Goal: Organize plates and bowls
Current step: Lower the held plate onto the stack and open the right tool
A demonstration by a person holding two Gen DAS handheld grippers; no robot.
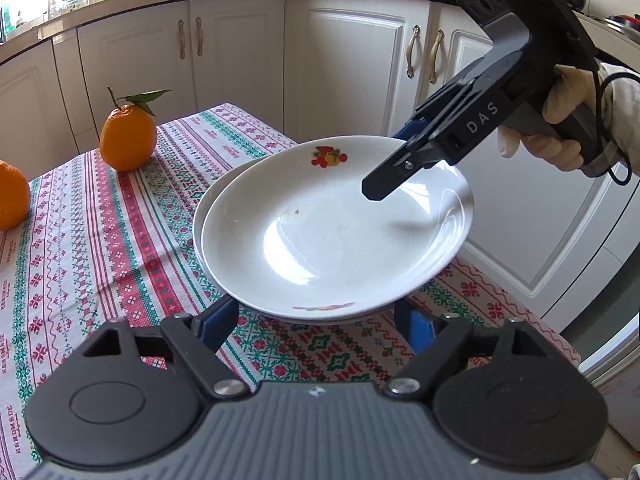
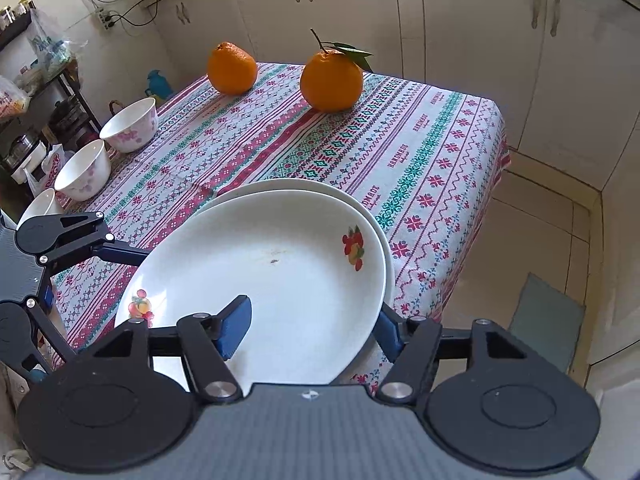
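A white plate with fruit decals (image 1: 332,232) lies on a second white plate (image 1: 198,220) on the patterned tablecloth; both show in the right wrist view (image 2: 280,280) (image 2: 320,186). My right gripper (image 2: 312,328) is open, one blue finger above the top plate's rim and one below it; it also shows in the left wrist view (image 1: 400,156). My left gripper (image 1: 320,320) is open, its fingers beside the plates' near edge, partly hidden under them; it appears in the right wrist view (image 2: 60,260). Three white floral bowls (image 2: 129,125) (image 2: 83,170) (image 2: 40,204) stand along the table's left edge.
Two oranges (image 2: 331,80) (image 2: 232,68) sit at the far side of the table (image 2: 440,140), also in the left wrist view (image 1: 128,138) (image 1: 12,196). White kitchen cabinets (image 1: 240,60) surround the table. Tiled floor (image 2: 540,240) lies to the right.
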